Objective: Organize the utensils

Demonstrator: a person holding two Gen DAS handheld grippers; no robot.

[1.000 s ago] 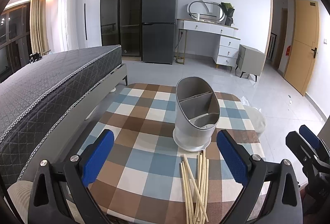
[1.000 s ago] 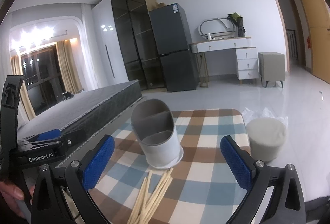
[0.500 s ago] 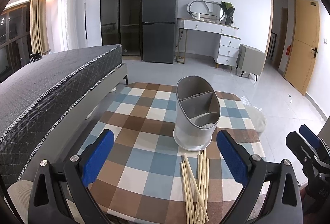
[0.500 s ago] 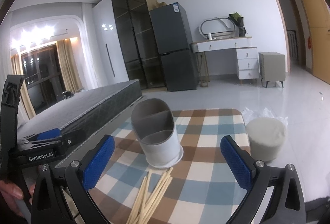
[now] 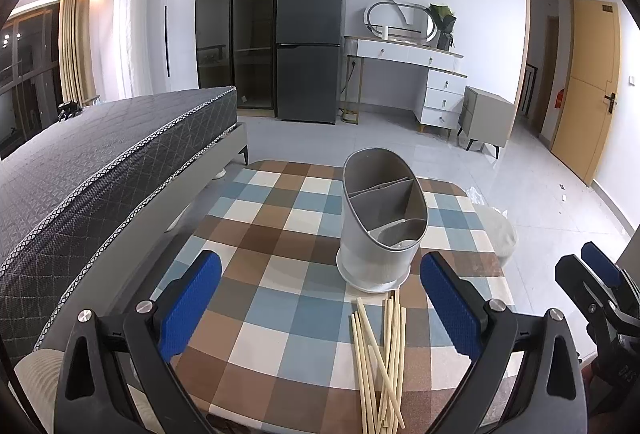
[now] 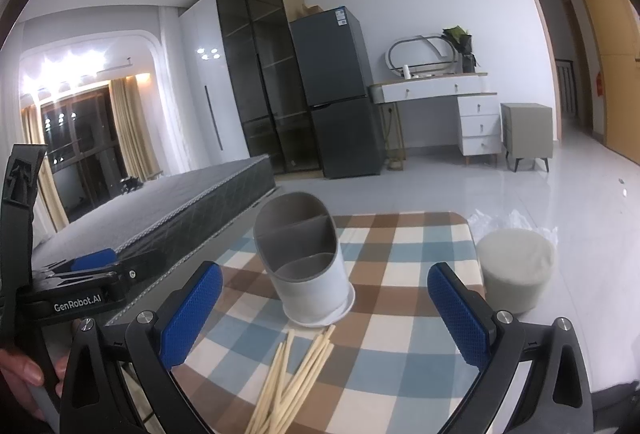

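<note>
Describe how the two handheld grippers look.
Both the left gripper and the right gripper have black plastic frames with silver screws and two fingers faced with blue textured pads. In the right wrist view the left one's side reads "GenRobot.AI" in white.

A home bedroom: a dark grey quilted mattress on a bed frame [image 5: 100, 154] fills the left side. Beyond its foot stand a dark two-door fridge [image 5: 310, 46], a glass-fronted wardrobe [image 5: 236, 34] and a white dressing table with oval mirror [image 5: 416, 54].

white walls, pale tiled floor [image 5: 532, 194], dark fridge [image 5: 310, 50], grey bed [image 5: 100, 154], white dresser [image 5: 424, 74].
</note>
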